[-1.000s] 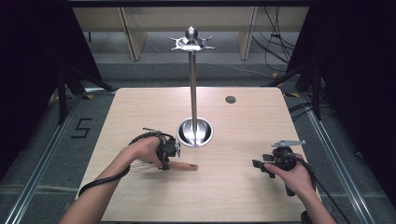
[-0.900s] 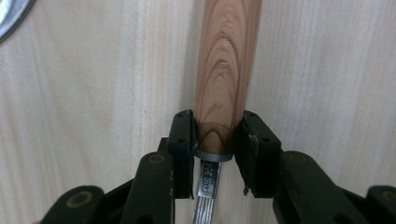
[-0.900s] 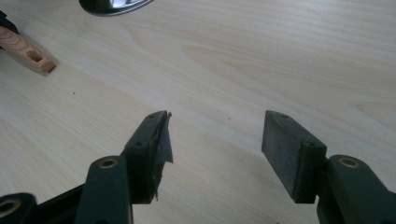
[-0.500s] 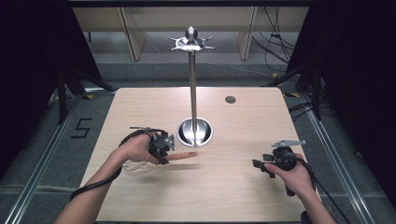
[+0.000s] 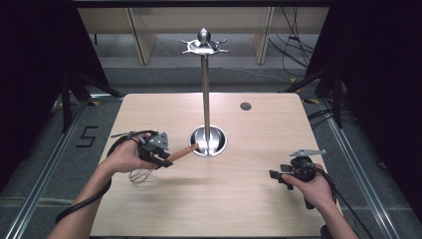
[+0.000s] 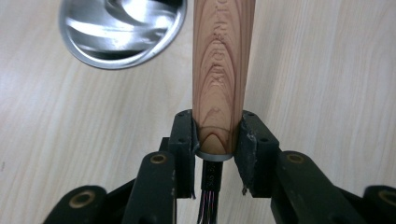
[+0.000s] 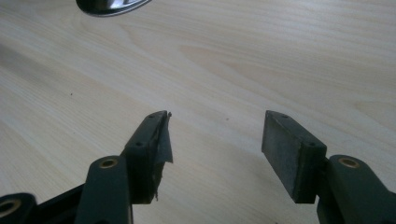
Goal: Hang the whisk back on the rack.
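A whisk with a wooden handle (image 5: 183,152) and a wire head (image 5: 141,175) hangs lifted over the table's left half. My left gripper (image 5: 161,160) is shut on the handle (image 6: 222,79) near its metal collar. The handle's free end points toward the round base (image 5: 208,140) of a tall metal utensil stand (image 5: 204,79), whose hook crown (image 5: 204,44) sits at the top. That shiny base (image 6: 119,32) lies just ahead of the left jaws. My right gripper (image 5: 276,178) rests low at the table's right front, open, with bare wood between its fingers (image 7: 215,140).
The light wooden table (image 5: 259,219) ends in dark floor on all sides. A small dark round grommet (image 5: 245,106) sits at the back right. Cables trail from both grippers off the front edge. An edge of the stand base (image 7: 109,5) lies far ahead of the right jaws.
My left gripper has raised the whisk off the table and swung its handle up and toward the stand base. The right gripper has stayed where it was.
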{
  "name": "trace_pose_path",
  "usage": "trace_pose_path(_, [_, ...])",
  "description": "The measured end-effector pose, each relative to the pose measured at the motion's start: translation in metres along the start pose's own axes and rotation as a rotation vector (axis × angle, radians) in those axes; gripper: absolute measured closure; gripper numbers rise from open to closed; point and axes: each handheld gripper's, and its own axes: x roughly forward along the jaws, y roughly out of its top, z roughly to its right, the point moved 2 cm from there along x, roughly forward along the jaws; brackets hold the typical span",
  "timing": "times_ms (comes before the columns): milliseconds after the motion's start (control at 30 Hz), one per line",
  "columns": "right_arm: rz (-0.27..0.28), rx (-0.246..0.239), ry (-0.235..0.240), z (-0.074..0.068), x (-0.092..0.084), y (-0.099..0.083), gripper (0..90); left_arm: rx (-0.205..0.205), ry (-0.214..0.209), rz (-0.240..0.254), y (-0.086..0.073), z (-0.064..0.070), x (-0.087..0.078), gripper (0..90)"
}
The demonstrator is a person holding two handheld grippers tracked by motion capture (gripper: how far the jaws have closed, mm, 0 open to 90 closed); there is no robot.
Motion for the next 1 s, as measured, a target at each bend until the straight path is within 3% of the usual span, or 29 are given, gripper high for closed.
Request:
trace_pose_path(33, [0.041, 0.003, 0.006, 0.0, 0.004, 0.0, 42.0, -0.029, 0.001, 0.017, -0.002, 0.001, -0.003, 68.8])
trace_pose_path(67, [0.023, 0.001, 0.013, 0.0, 0.003, 0.0, 42.0, -0.087, 0.039, 0.015, -0.004, 0.003, -0.007, 68.7])
trace_pose_path(133, [-0.023, -0.034, -0.043, 0.002, 0.0, 0.0, 42.0, -0.106, 0.057, 0.045, -0.006, 0.002, -0.012, 68.8])
trace_pose_path(200, [-0.022, -0.037, -0.044, 0.002, 0.0, 0.0, 42.0, -0.129, 0.065, 0.073, -0.008, 0.001, -0.016, 68.8])
trace_pose_path(233, [-0.025, -0.007, -0.028, 0.0, -0.001, 0.0, 42.0, -0.111, 0.073, 0.071, -0.011, -0.002, -0.022, 68.8])
trace_pose_path(267, [-0.025, -0.007, -0.028, 0.0, -0.001, 0.0, 42.0, -0.111, 0.073, 0.071, -0.011, -0.002, -0.022, 68.8])
trace_pose_path(300, [-0.024, -0.007, -0.028, 0.0, -0.001, 0.0, 42.0, -0.136, 0.082, 0.098, -0.011, -0.001, -0.023, 68.8])
trace_pose_path(367, [-0.024, -0.01, -0.028, 0.0, -0.001, 0.0, 42.0, -0.112, 0.09, 0.089, -0.013, -0.004, -0.028, 68.9])
trace_pose_path(500, [-0.023, -0.012, -0.027, 0.0, -0.001, 0.0, 42.0, -0.17, 0.106, 0.165, -0.013, -0.003, -0.031, 68.9])
trace_pose_path(533, [-0.02, 0.006, -0.022, -0.002, 0.0, 0.0, 42.0, -0.18, 0.11, 0.178, -0.013, -0.003, -0.032, 68.9])
trace_pose_path(600, [-0.018, -0.023, -0.034, 0.0, 0.0, -0.001, 42.0, -0.169, 0.107, 0.182, -0.013, -0.005, -0.036, 68.9])
trace_pose_path(667, [-0.023, -0.008, -0.03, -0.001, 0.0, -0.001, 42.0, -0.196, 0.12, 0.222, -0.011, -0.004, -0.037, 68.9])
trace_pose_path(767, [-0.02, -0.007, -0.014, -0.001, 0.001, -0.001, 42.0, -0.188, 0.118, 0.252, -0.01, -0.005, -0.039, 69.0])
trace_pose_path(800, [-0.018, 0.007, -0.004, -0.002, 0.0, 0.0, 42.0, -0.206, 0.116, 0.26, -0.01, -0.004, -0.04, 69.0])
trace_pose_path(900, [-0.019, 0.006, -0.004, -0.002, 0.0, 0.0, 42.0, -0.21, 0.14, 0.288, -0.009, -0.004, -0.042, 69.0])
trace_pose_path(933, [-0.016, -0.019, -0.011, 0.0, 0.001, -0.001, 42.0, -0.206, 0.138, 0.305, -0.008, -0.005, -0.043, 69.0])
trace_pose_path(1000, [-0.024, 0.02, 0.006, -0.002, 0.0, 0.0, 42.0, -0.221, 0.142, 0.326, -0.008, -0.005, -0.044, 69.1])
